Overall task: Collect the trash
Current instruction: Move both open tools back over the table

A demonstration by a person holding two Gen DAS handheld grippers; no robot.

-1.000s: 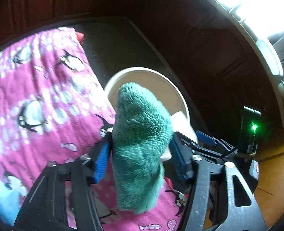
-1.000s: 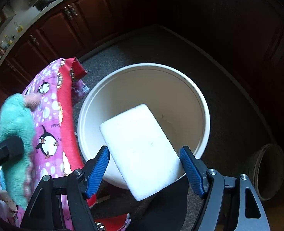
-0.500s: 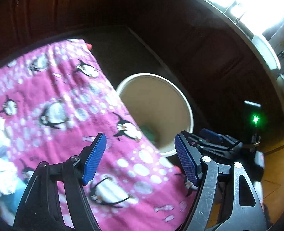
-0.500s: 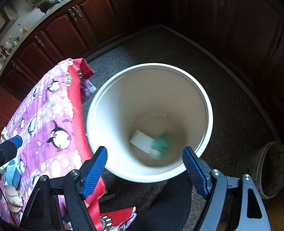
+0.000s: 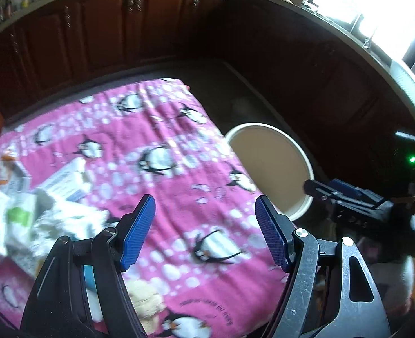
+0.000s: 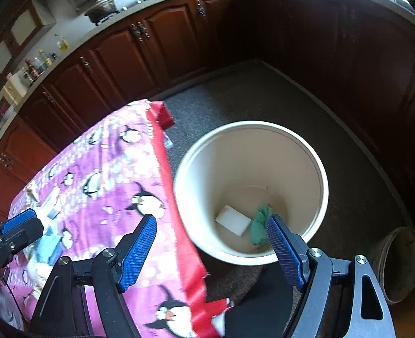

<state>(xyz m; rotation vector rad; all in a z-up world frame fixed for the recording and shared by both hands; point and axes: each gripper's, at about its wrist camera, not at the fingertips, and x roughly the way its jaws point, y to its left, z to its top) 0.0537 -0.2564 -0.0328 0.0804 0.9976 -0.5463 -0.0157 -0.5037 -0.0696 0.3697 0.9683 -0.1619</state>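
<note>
Both grippers' fingers gape empty (trash pile (image 5: pixel 38 211) lies left of left fingers (image 5: pixel 137 233)).

We see a pink cloth (image 5: pixel 179 152) printed with black-and-white penguins and white dots, its edge red. The bucket (image 6: pixel 317 169) is cream, holding a white block (image 6: pixel 232 220) and a teal rag (image 6: pixel 261 225). Both hand-held grippers have blue pads (image 5: pixel 137 232) on black frames. The cabinets (image 6: pixel 123 64) are dark reddish-brown.
</note>
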